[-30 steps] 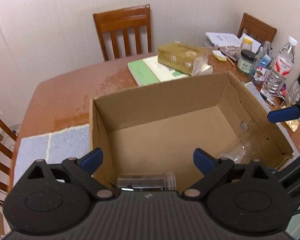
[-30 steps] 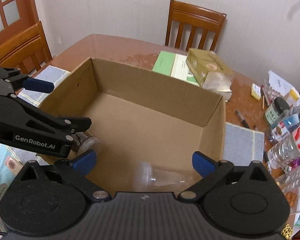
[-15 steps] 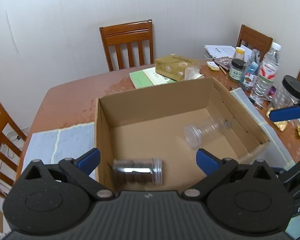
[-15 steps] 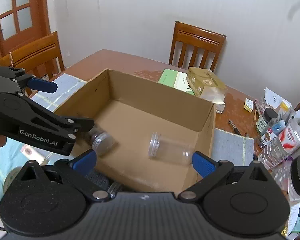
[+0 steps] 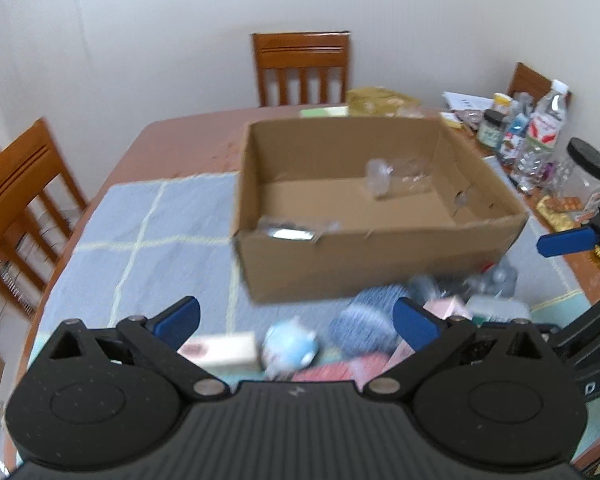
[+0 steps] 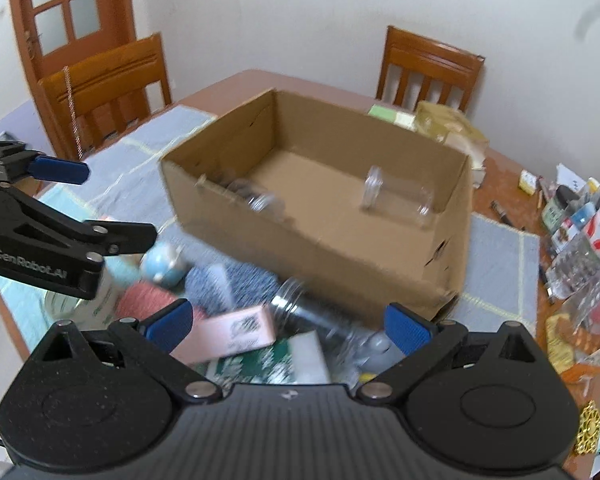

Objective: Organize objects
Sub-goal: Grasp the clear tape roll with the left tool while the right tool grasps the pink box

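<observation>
An open cardboard box stands on the table. Inside lie a clear empty jar and a second jar with dark contents near the front wall. Loose objects lie in front of the box: a pale blue round toy, a blue-white yarn ball, a pink box, a clear jar. My left gripper is open and empty above them. My right gripper is open and empty too.
Bottles and jars crowd the table's right side. A tan packet on books lies behind the box. Wooden chairs stand at the far and left sides. A blue checked cloth covers the near table.
Both grippers have pulled back and up from inside the box. The two jars stay lying in the box. The loose objects in front of the box have come into view.
</observation>
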Available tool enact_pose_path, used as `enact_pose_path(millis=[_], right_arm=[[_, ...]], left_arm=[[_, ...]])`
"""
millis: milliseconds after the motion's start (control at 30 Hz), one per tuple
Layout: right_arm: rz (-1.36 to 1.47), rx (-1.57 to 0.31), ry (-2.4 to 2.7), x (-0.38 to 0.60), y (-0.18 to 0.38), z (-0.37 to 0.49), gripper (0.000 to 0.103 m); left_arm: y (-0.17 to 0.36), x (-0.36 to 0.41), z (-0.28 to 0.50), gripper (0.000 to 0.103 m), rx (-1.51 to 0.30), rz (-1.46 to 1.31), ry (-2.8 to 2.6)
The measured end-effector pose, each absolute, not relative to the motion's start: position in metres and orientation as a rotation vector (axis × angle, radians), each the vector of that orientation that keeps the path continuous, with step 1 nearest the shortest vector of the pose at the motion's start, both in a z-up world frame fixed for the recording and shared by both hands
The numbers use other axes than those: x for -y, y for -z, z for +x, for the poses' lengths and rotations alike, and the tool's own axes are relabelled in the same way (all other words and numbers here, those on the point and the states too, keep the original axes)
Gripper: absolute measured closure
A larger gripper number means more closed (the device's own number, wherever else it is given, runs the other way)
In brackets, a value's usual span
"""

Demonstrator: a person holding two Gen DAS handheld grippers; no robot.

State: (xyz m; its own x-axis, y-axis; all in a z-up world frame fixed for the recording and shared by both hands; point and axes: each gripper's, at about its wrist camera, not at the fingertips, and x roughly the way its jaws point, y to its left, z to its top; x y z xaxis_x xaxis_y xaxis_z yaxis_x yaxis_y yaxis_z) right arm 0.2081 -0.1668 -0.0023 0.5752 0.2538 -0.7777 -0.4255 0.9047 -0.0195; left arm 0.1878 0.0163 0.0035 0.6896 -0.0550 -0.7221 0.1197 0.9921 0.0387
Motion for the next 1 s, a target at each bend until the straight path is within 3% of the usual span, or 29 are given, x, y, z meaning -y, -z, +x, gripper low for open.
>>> enact_pose_path(millis=[467,1000], right_arm=[[-0.312,-0.935,-0.470,0.134,0.027,0.190,0.000],[-0.408,-0.998,-0.477,0.113,0.044,0.210,0.000]], left_arm=[[0.041,-0.056,0.127,0.001,-0.879,-0.104,-0.003],[0.089,-0.090,0.134,0.001,-0.937,-0.326,0.048]])
